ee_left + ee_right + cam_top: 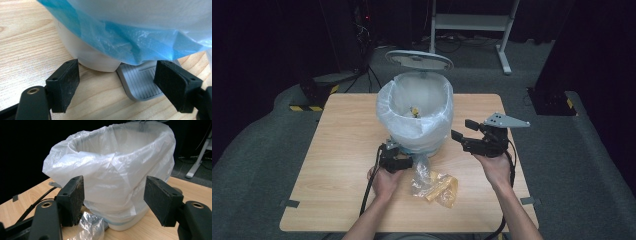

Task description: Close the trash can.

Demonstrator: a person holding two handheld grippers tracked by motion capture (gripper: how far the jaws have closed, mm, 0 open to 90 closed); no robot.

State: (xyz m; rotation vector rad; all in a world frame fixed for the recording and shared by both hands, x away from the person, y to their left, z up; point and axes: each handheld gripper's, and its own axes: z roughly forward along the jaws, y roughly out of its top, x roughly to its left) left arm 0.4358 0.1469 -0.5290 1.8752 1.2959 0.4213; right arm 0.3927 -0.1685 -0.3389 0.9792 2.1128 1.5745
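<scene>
The wooden counter [342, 165] carries a white pedal bin [417, 117] at its middle, lined with a pale plastic bag [112, 167] folded over the rim; its lid [419, 59] stands tilted up behind, and a small yellow scrap [415, 111] lies inside. In front of the bin, nearer the person, lies a crumpled clear wrapper with an orange-yellow part [435, 186], between the two hands.

The left tool [394, 161] sits low at the bin's base, jaws released and empty, with the grey foot pedal [141, 83] just ahead of it; judging by the raised lid, it may be bearing on the pedal, though contact cannot be told. The right tool [472, 136] hovers beside the bin's right flank, jaws spread wide and holding nothing.

The step in hand looks like readying to bin the wrapper. The next move calls for the right tool to swing down to the wrapper, pinch it, lift it over the rim and let go, while the lid is kept up.

The bag's loose overhang and the left tool's cable [368, 187] lie close to that path; thin film may slip.
</scene>
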